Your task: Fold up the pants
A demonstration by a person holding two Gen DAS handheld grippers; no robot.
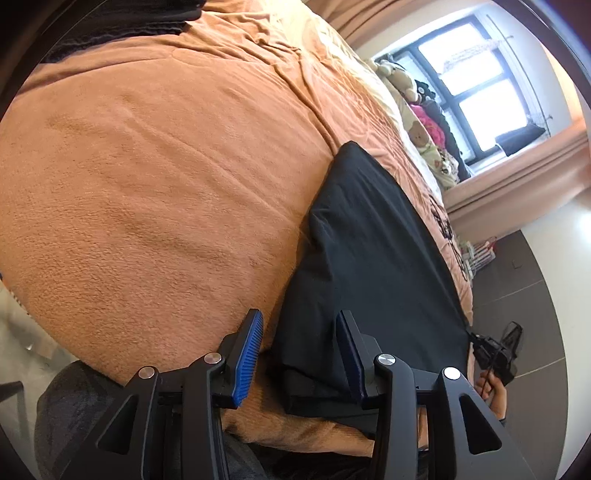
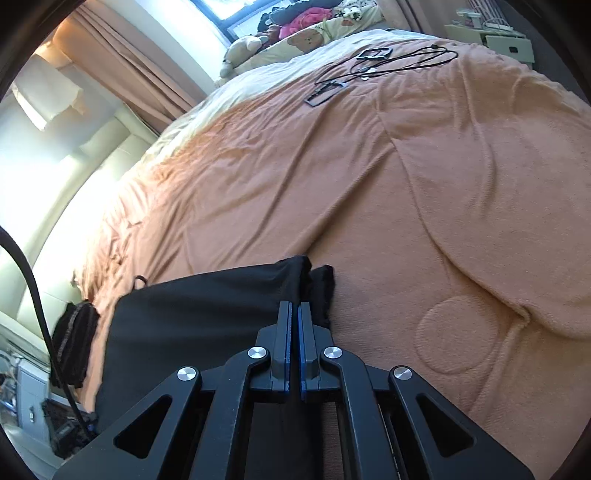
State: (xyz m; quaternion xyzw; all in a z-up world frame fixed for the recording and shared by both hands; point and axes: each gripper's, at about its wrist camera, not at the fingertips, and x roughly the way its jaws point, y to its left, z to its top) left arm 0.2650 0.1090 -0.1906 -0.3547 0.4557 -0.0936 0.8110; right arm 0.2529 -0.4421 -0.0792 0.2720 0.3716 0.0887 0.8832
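Observation:
Black pants point(image 1: 373, 258) lie flat on an orange blanket point(image 1: 147, 177), running away along the bed's right side. My left gripper point(image 1: 299, 350) hovers over their near corner with blue pads apart; the left pad point(image 1: 247, 358) is over the blanket and does not touch the cloth. In the right wrist view the pants point(image 2: 207, 325) spread out to the left. My right gripper point(image 2: 295, 310) is shut at their right edge, and the fabric bunches up on both sides of its tips. A hand point(image 1: 493, 393) shows at the pants' other near corner.
Black cables and a flat dark frame point(image 2: 369, 62) lie on the far part of the blanket point(image 2: 369, 184). Plush toys and pillows point(image 2: 306, 33) pile up under the window. A black bag point(image 2: 74, 343) hangs at the bed's left edge. Dark cloth point(image 1: 122, 22) lies far left; tiled floor point(image 1: 524, 288) lies right.

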